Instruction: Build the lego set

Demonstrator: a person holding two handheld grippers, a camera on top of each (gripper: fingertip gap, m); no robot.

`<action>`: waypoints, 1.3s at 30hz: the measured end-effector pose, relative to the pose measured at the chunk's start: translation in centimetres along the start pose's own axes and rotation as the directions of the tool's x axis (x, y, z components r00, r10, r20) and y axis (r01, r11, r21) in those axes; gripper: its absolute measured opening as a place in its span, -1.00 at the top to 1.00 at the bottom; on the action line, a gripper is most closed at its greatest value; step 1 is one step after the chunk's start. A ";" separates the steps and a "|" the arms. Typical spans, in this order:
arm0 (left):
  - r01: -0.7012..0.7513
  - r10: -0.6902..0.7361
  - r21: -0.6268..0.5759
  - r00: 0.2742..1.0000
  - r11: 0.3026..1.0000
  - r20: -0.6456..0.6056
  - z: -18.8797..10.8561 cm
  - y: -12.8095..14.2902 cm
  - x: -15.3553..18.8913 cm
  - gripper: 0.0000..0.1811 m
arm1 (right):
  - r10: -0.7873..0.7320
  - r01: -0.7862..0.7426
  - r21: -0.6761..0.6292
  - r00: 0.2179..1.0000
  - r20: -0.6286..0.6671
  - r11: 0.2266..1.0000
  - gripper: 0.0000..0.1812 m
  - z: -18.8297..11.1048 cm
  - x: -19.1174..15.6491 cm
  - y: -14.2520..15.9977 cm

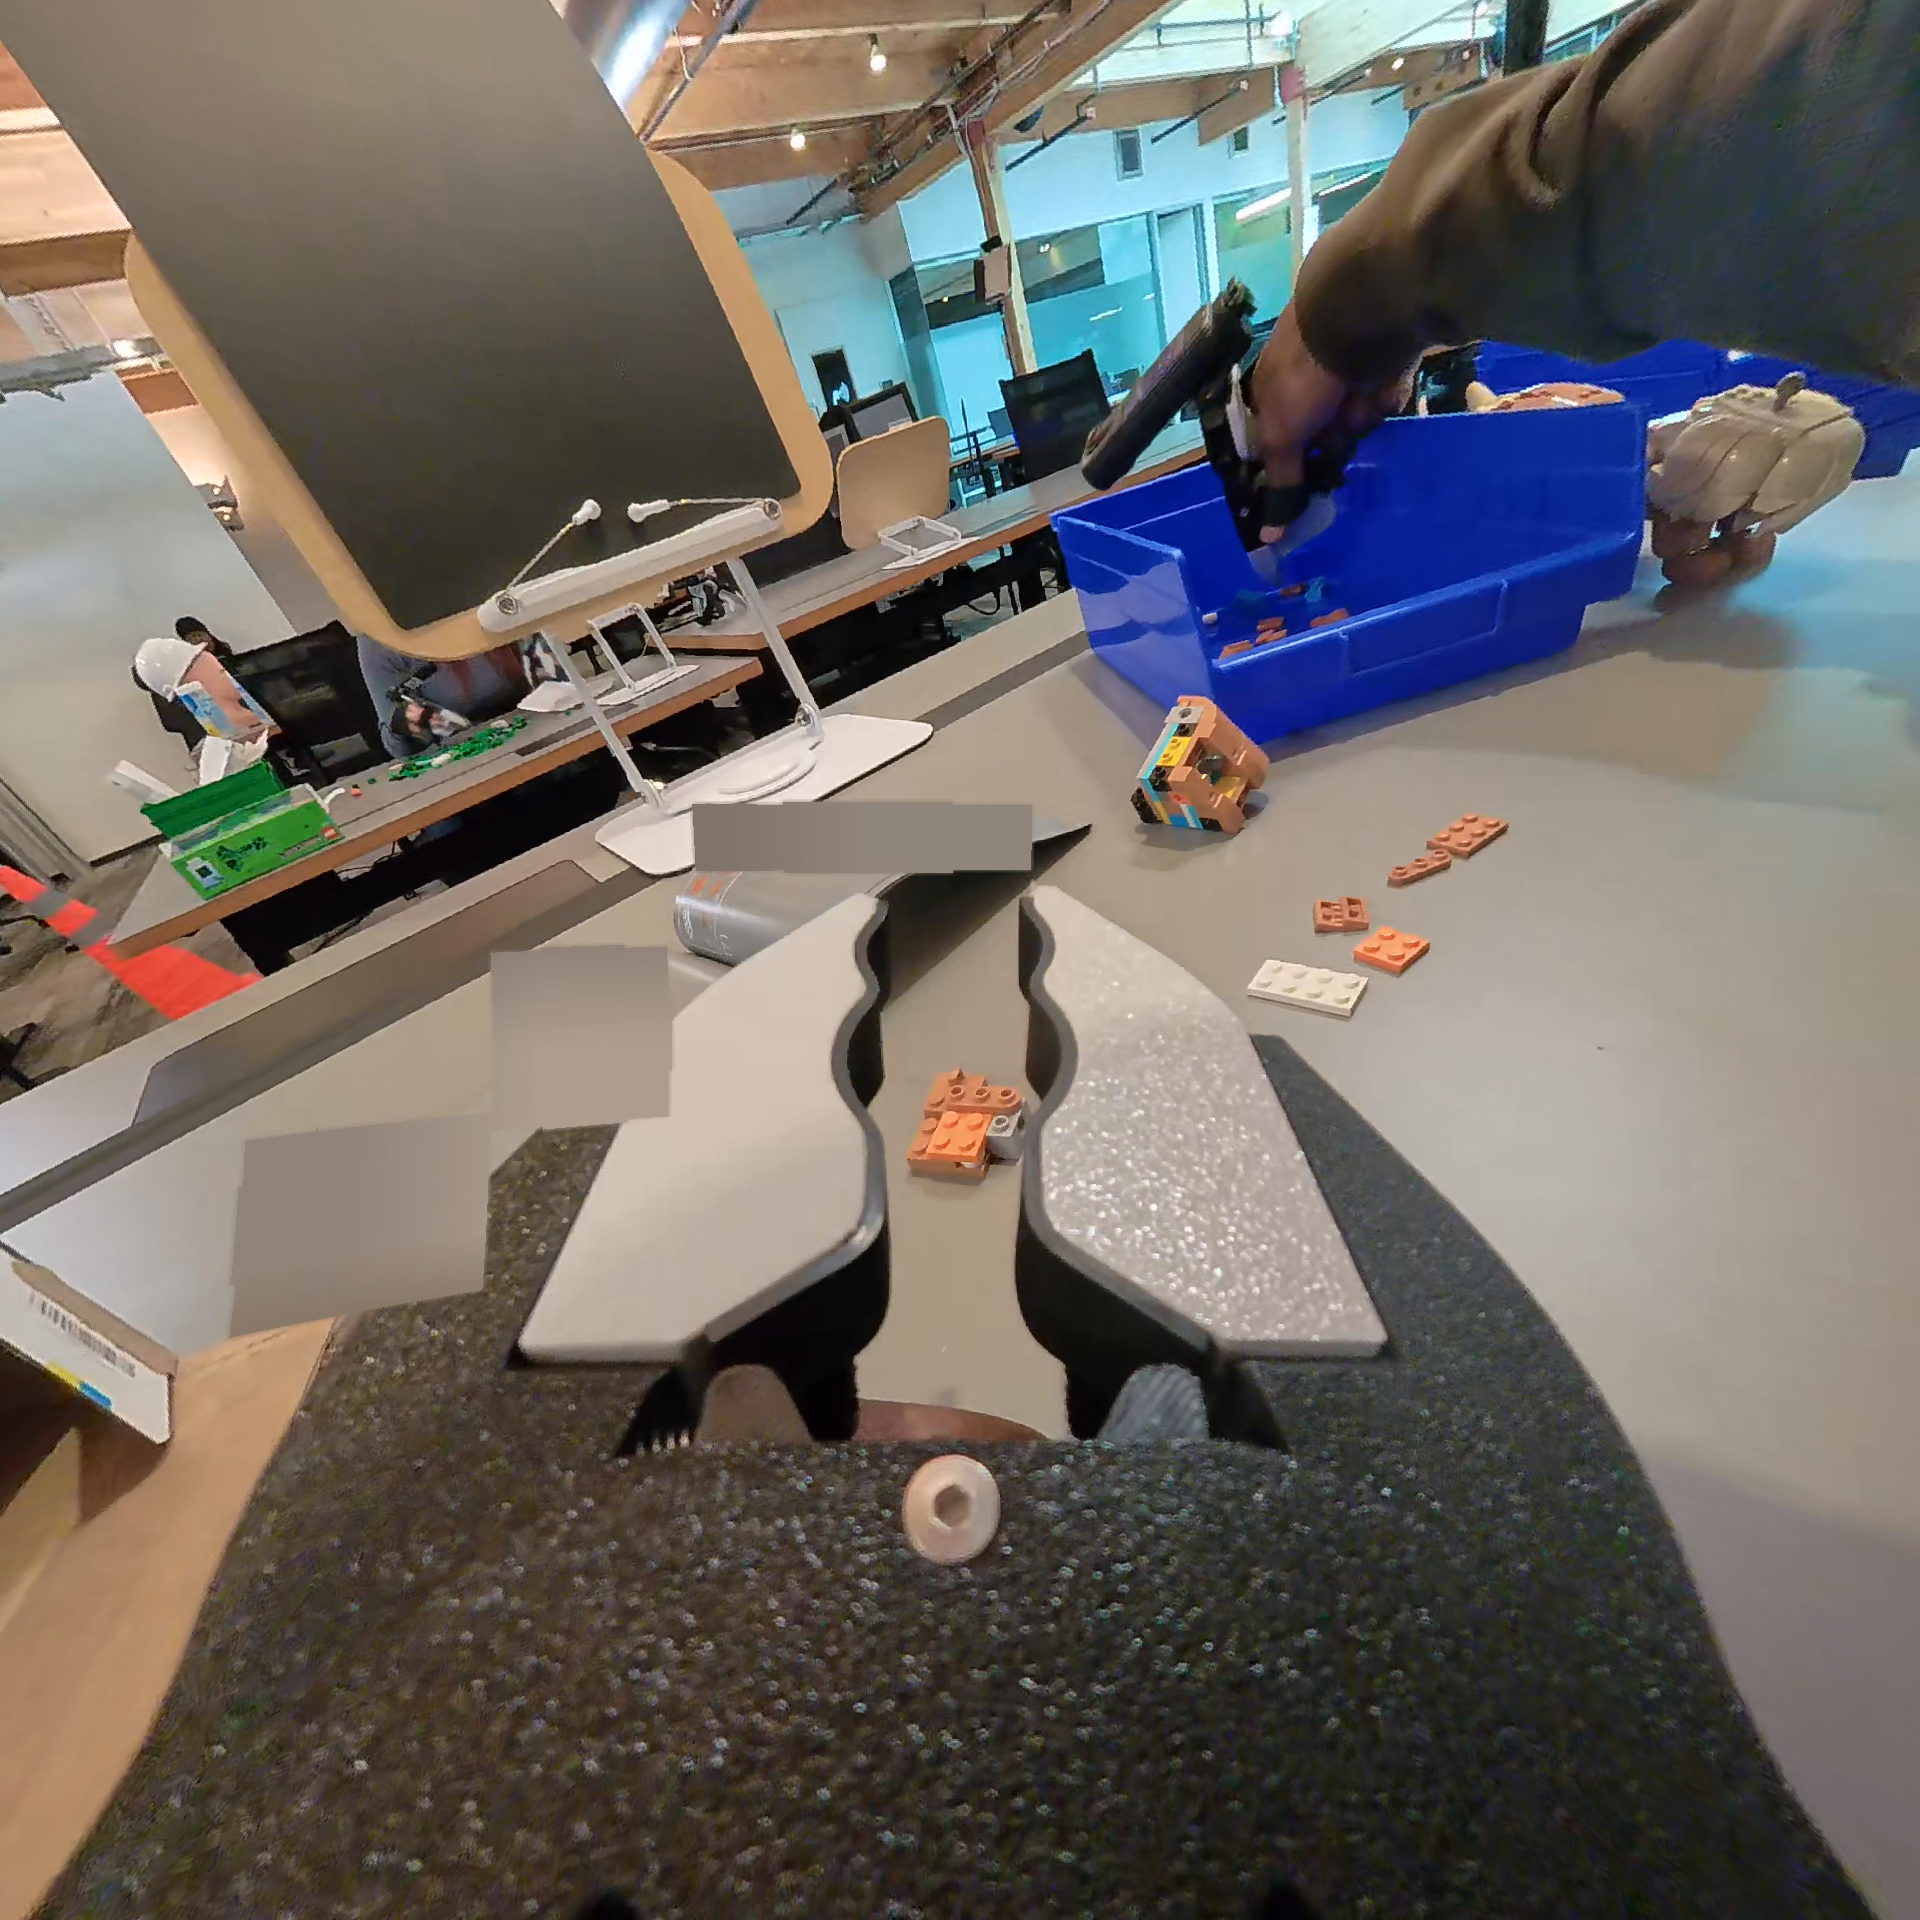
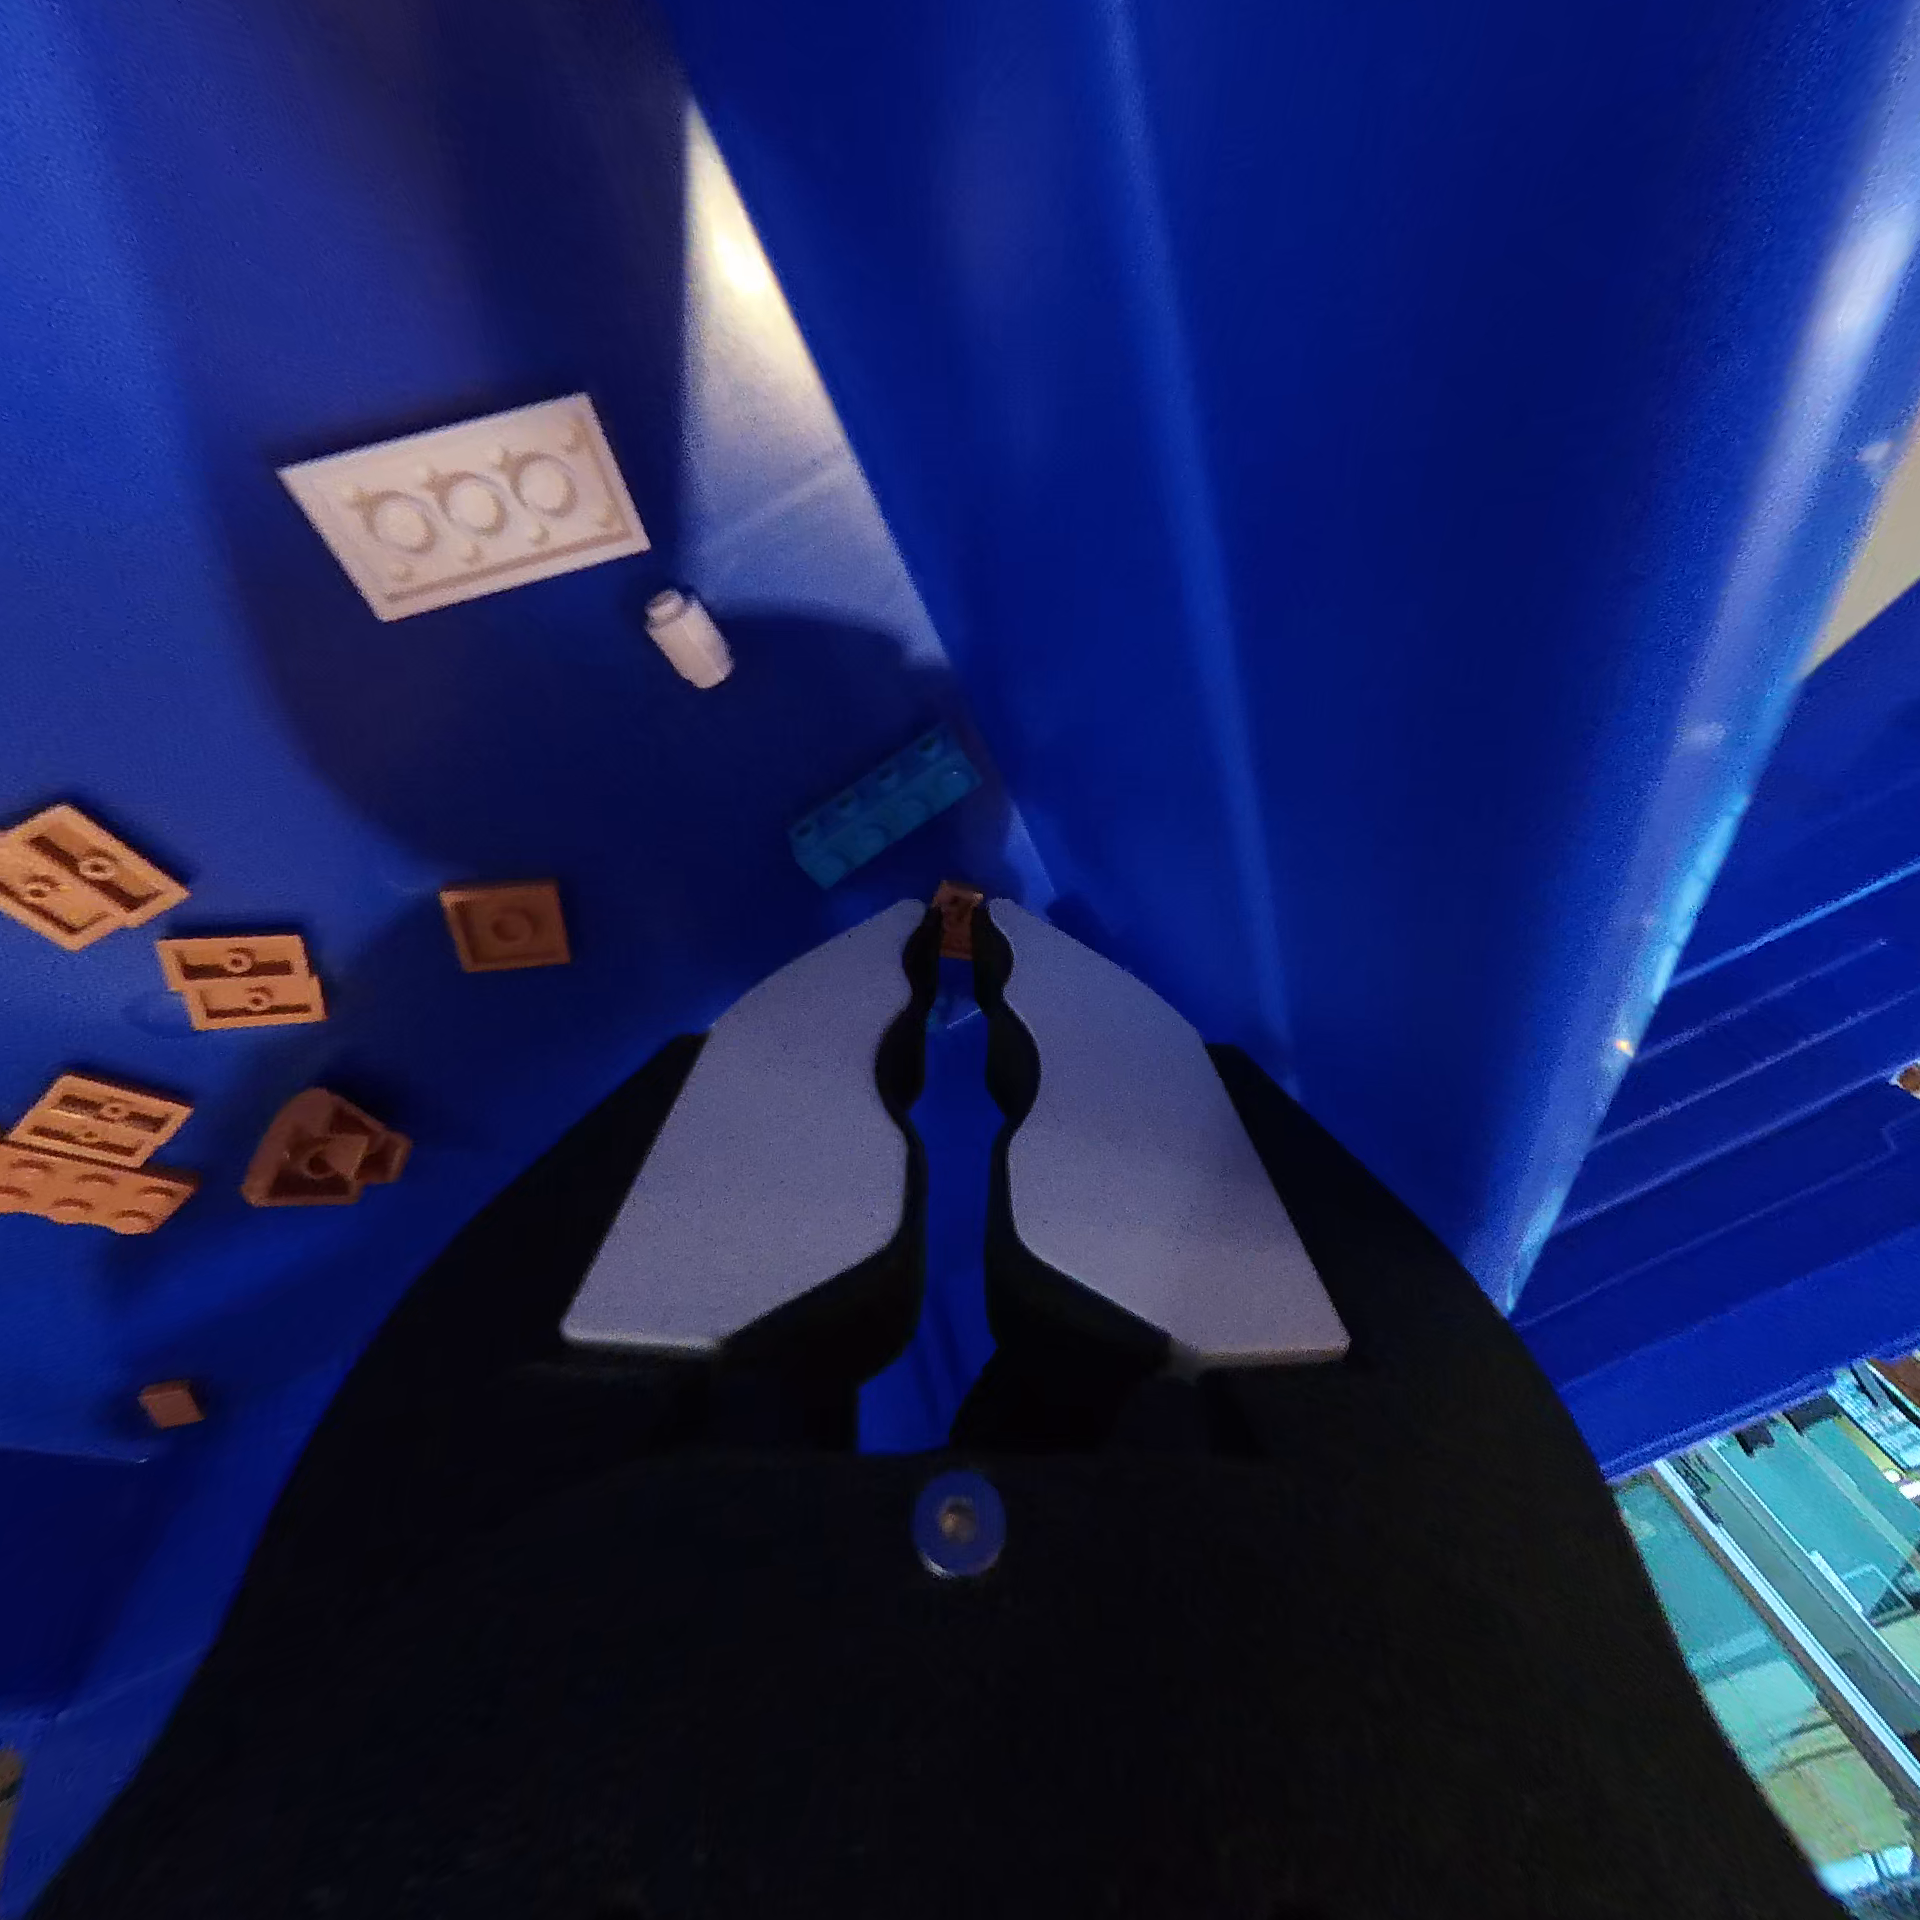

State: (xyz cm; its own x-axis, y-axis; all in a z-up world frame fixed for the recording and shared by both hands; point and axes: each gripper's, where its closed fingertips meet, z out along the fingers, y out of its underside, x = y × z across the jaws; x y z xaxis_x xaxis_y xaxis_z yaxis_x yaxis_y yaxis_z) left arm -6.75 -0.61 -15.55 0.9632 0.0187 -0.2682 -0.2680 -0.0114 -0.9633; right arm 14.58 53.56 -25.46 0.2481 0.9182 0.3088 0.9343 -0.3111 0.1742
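Rough black foam-like housing fills the bottom of the left wrist view, and from it the left tool [image 1: 954, 935] reaches out over the grey desk [image 1: 1558, 1195], its smooth grey fingers [image 1: 1143, 1122] spread and holding nothing. Between them, resting on the desk, sits a small orange-brown cluster [image 1: 964, 1124] of studded plates with a grey piece on one side.

Farther off on the desk lie a blocky part-built model [image 1: 1197, 767] in brown, yellow and blue, a few loose orange and brown plates [image 1: 1390, 948], and a white plate [image 1: 1307, 987]. A tan and brown finished-looking figure [image 1: 1756, 457] stands beside the blue bin [image 1: 1455, 623].

The right tool [image 2: 956, 920] is down inside that glossy, hard plastic bin, its tips nearly pressed together on a tiny brown piece [image 2: 957, 902] close to the corner. Left on the bin floor are a white plate lying underside up [image 2: 462, 507], a small white cylinder [image 2: 688, 638], a light blue brick [image 2: 888, 805] and several tan plates [image 2: 241, 981].

By my judgement the build is midway: sub-assemblies exist, but many pieces remain loose, and the present step is fetching one more part.
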 end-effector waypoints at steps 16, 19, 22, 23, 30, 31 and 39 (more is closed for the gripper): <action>-0.009 0.009 0.015 1.000 1.000 -0.005 -0.1 -0.3 0.2 0.75 | -0.045 0.044 -0.041 0.999 -0.025 0.998 1.00 0.8 -0.6 -0.1; -0.009 0.010 0.012 1.000 1.000 -0.005 -0.1 -0.2 0.2 0.75 | -0.054 0.054 -0.007 0.998 0.032 0.999 0.97 0.4 -1.6 -0.4; -0.012 0.012 0.010 1.000 1.000 -0.004 0.0 -0.2 0.2 0.75 | -0.056 0.052 0.057 0.996 0.068 0.997 0.95 -0.8 -2.3 -0.9; -0.012 0.012 0.009 1.000 1.000 -0.005 0.0 -0.1 0.2 0.75 | -0.049 0.044 0.077 0.997 0.066 0.996 0.95 -1.2 -2.2 -1.0; -0.027 0.028 0.006 1.000 1.000 -0.014 0.0 -0.1 0.5 0.75 | -0.014 0.014 0.004 1.000 -0.001 1.000 0.84 -0.9 -0.4 0.4; -0.030 0.030 0.006 0.999 1.000 -0.014 0.0 -0.1 0.5 0.75 | -0.014 0.014 -0.009 1.000 0.007 1.000 0.81 -0.7 -0.5 0.5; -0.035 0.035 0.015 0.999 0.999 -0.010 -0.1 -0.3 0.5 0.75 | 0.012 -0.010 -0.053 0.999 0.050 0.999 0.78 0.0 -0.7 0.5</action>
State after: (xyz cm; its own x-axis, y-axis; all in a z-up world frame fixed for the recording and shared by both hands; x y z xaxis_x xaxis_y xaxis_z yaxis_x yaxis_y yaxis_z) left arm -6.16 -0.74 -15.36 0.9533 0.0086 -0.3020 -0.3020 0.0028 -0.9533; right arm 14.91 52.71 -25.60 0.2723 0.9254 0.2637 0.9169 -0.3327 0.2206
